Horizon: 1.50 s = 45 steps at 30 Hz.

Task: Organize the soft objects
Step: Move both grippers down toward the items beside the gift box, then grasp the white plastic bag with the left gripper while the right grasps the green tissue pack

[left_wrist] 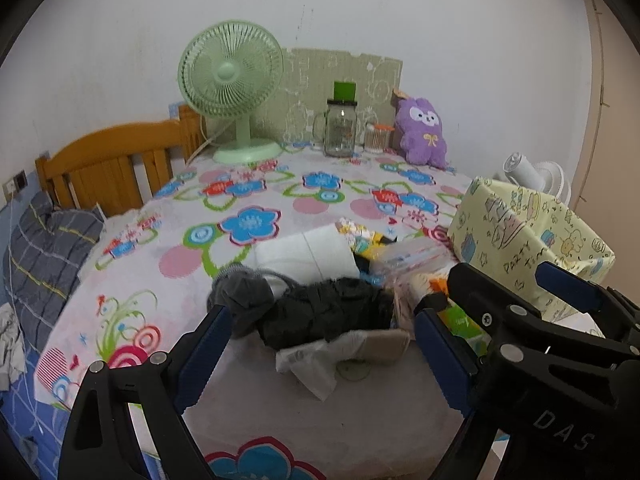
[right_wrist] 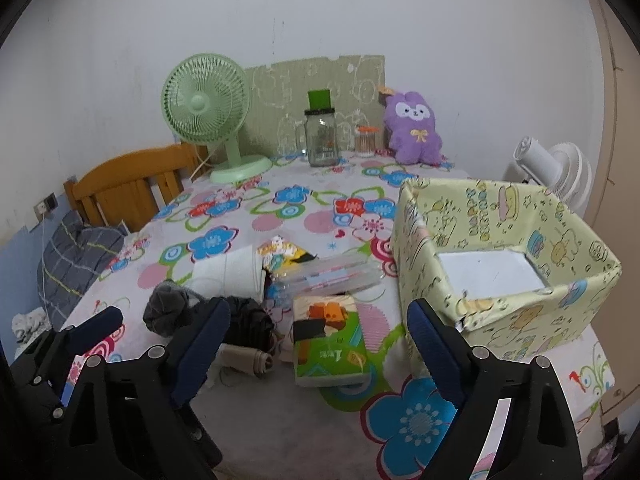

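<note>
Soft clutter sits heaped just left of the yellow cartoon-print box [right_wrist: 508, 280], and that box is your landmark for everything here. Nearest your left gripper [left_wrist: 324, 344] you've got a grey sock [left_wrist: 244, 296] bunched beside a crumpled black garment [left_wrist: 332, 312], with a beige rolled cloth [left_wrist: 380, 346] and a scrap of clear plastic wrap [left_wrist: 308, 368] at the front edge of the heap. Behind those, farther from you and still left of the box, lies a white folded towel [right_wrist: 228, 270], then a clear plastic pouch [right_wrist: 332, 276] and a colourful snack wrapper [right_wrist: 280, 252]. A green tissue pack [right_wrist: 330, 344] lies closest to the box, just beside its left wall.

Your left gripper hangs with its jaws spread wide, straddling the black garment without pressing on it, so nothing is grasped. Your right gripper [right_wrist: 316, 344] is likewise released, its jaws standing either side of the tissue pack, pads clear of it. That pairing looks deliberate: each tool is lined up over its own target, the right one taking the item nearest the box so the carry is short.

Inside the box you see only a white flat sheet [right_wrist: 490, 274] on the bottom; no soft item has gone in yet, so the sorting looks barely begun. Well behind the box, against the wall, a purple plush toy [right_wrist: 414, 128] leans upright, soft too, but out of easy reach.
</note>
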Each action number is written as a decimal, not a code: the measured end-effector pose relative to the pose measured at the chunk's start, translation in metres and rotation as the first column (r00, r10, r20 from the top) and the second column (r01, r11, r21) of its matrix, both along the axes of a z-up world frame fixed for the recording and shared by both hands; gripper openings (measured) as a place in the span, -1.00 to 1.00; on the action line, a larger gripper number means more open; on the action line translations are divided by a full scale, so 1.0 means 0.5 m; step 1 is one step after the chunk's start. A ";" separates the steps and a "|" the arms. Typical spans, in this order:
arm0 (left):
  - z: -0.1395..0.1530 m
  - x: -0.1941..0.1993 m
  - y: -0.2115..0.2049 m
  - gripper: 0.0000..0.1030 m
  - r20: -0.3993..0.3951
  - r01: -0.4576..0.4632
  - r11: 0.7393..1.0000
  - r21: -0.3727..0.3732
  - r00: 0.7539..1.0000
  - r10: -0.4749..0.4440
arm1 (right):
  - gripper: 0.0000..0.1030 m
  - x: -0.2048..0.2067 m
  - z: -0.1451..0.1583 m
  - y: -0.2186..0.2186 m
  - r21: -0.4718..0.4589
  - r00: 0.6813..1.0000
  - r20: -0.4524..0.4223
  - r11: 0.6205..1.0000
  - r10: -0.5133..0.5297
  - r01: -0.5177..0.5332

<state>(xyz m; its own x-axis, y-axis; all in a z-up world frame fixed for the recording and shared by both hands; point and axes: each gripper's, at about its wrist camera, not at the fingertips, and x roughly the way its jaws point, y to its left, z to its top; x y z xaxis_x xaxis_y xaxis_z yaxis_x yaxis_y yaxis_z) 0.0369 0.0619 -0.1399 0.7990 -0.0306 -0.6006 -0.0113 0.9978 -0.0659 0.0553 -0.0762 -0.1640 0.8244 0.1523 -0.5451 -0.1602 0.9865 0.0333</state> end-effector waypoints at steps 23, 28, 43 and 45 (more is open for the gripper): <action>-0.090 0.045 0.000 0.37 -0.134 -0.009 1.000 -0.020 0.991 0.006 | 0.60 0.065 -0.092 0.013 -0.041 0.987 -0.161 0.999 -0.015 0.008; -0.096 0.051 -0.007 0.11 -0.157 -0.005 1.000 0.006 0.988 0.006 | 0.32 0.075 -0.105 0.020 -0.055 0.981 -0.193 0.998 -0.008 -0.002; -0.080 0.037 -0.017 -0.07 -0.152 -0.012 1.000 0.001 0.988 0.012 | -0.03 0.065 -0.092 0.017 -0.066 0.984 -0.178 0.998 -0.008 -0.004; -0.073 0.035 -0.019 -0.07 -0.141 -0.012 1.000 0.001 0.990 0.012 | -0.04 0.061 -0.085 0.016 -0.063 0.986 -0.169 0.998 -0.010 -0.001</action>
<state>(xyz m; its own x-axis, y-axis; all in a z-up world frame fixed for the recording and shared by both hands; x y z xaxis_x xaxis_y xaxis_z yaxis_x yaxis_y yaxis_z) 0.0544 0.0525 -0.1762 0.7067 -0.0215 -0.7072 -0.0323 0.9975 -0.0626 0.0859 -0.0683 -0.2065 0.7201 0.1098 -0.6851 -0.1532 0.9882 -0.0027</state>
